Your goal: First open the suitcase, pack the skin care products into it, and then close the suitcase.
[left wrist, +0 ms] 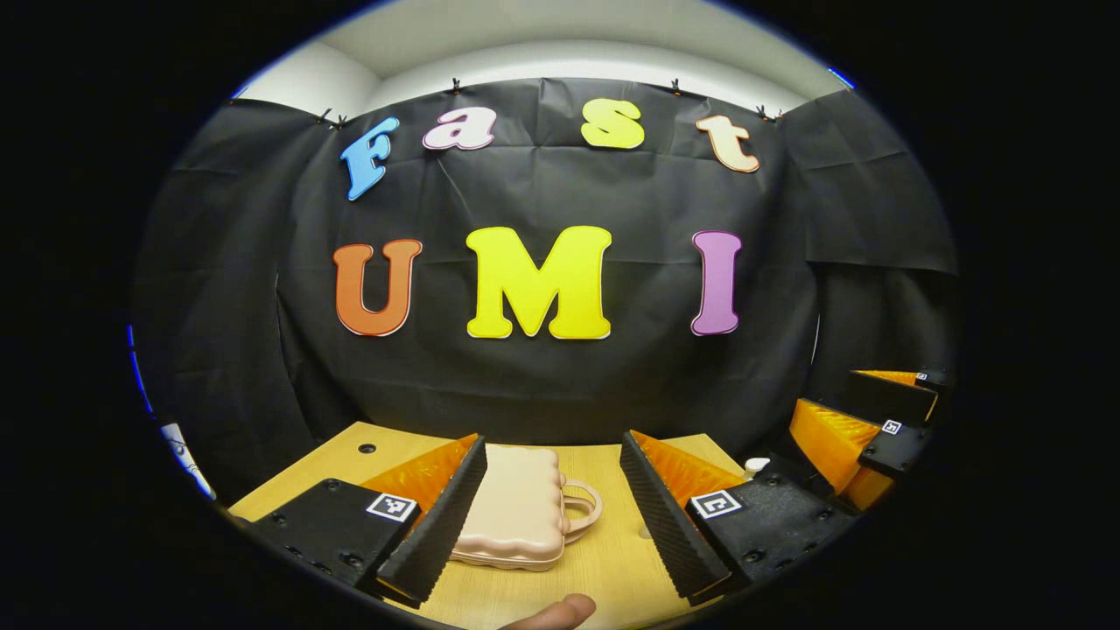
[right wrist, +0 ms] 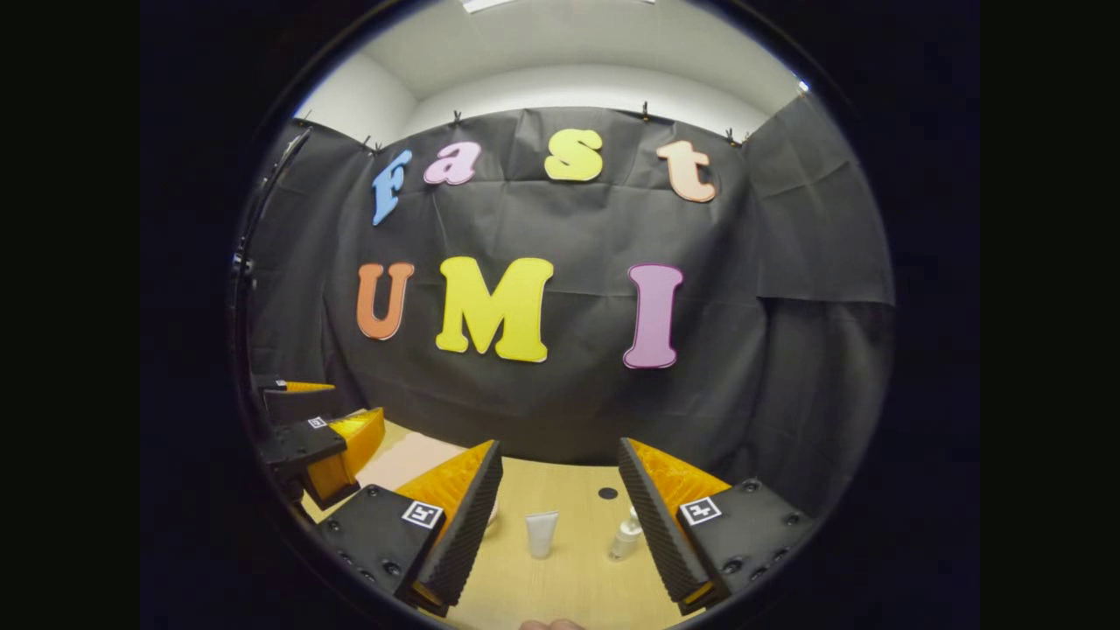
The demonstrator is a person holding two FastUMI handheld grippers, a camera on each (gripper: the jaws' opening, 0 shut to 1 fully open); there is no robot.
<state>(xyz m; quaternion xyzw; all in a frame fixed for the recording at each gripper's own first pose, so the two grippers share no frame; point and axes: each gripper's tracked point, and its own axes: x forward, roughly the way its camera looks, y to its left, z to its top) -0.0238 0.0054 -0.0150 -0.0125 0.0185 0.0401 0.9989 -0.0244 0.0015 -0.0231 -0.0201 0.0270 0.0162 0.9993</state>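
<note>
1. The case [left wrist: 516, 507] lies flat and closed on the surface [left wrist: 612, 560]. Its handle [left wrist: 584, 507] points to the right. Opening it is the step now.
2. The left gripper [left wrist: 553, 516] is spread wide and holds nothing. The case sits just past its left finger.
3. The right gripper [right wrist: 560, 516] is spread wide too and is empty. It hangs to the right of the case.
4. A tube [right wrist: 541, 532] and a small bottle [right wrist: 625, 535] stand to the right of the case, well apart from it.
5. I think the best way is to find the edge near the handle and lift the lid slowly.
6. Hold the bottom of the case down, or it may slide.
</note>
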